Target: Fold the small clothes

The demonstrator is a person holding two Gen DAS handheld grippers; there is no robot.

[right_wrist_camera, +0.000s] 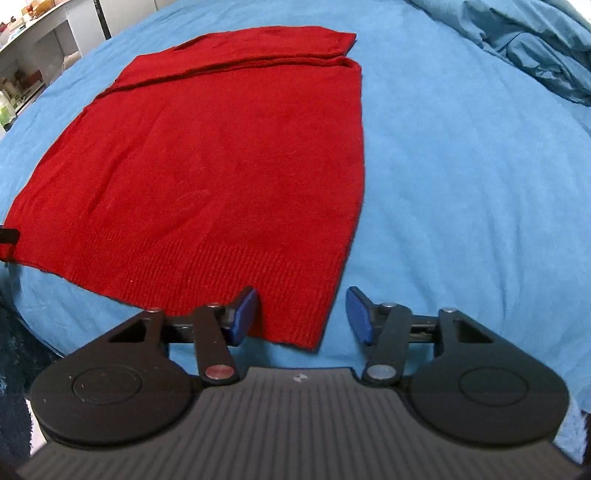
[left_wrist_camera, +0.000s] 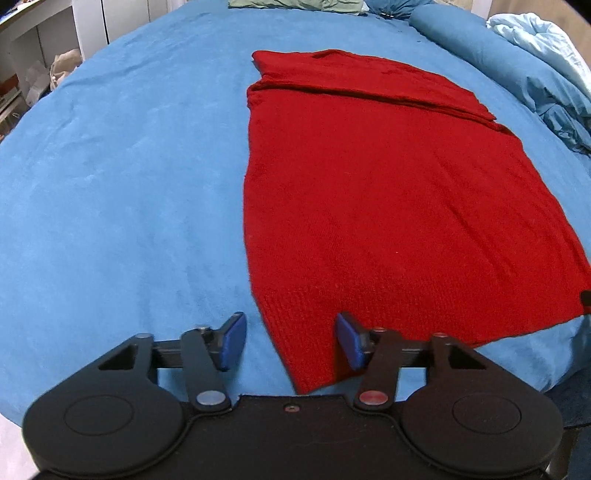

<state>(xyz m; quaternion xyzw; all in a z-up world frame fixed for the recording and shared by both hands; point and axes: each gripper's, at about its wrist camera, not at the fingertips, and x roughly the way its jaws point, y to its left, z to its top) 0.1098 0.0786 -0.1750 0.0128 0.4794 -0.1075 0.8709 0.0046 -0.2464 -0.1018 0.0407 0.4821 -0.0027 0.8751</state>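
A wide bed [left_wrist_camera: 110, 166] with a blue cover fills most of both views. At its far right side lies a heap of blue bedding [left_wrist_camera: 517, 70], with a paler blue part [left_wrist_camera: 546, 40] behind it, and a green pillow [left_wrist_camera: 295, 3] is at the head end. White shelves [right_wrist_camera: 48, 40] stand beyond the left side of the bed.

On the blue cover lies a red knitted garment [left_wrist_camera: 388, 184], spread flat and folded to a long rectangle. Its far end has a folded layer across it, and its ribbed hem [right_wrist_camera: 221, 269] is at the near end, close to the bed edge.

The left gripper [left_wrist_camera: 290, 341] is low above the near left corner of the garment. Its two blue pads stand apart, with the corner of the hem between them; the left pad [left_wrist_camera: 234, 341] is over the bare cover and the right one over the red knit. It clamps nothing.

The right gripper [right_wrist_camera: 301, 315] is at the near right corner of the hem. Its pads are also apart and hold nothing: the left pad [right_wrist_camera: 245, 314] is over the red knit, the right one over the blue cover, and the corner lies between them.
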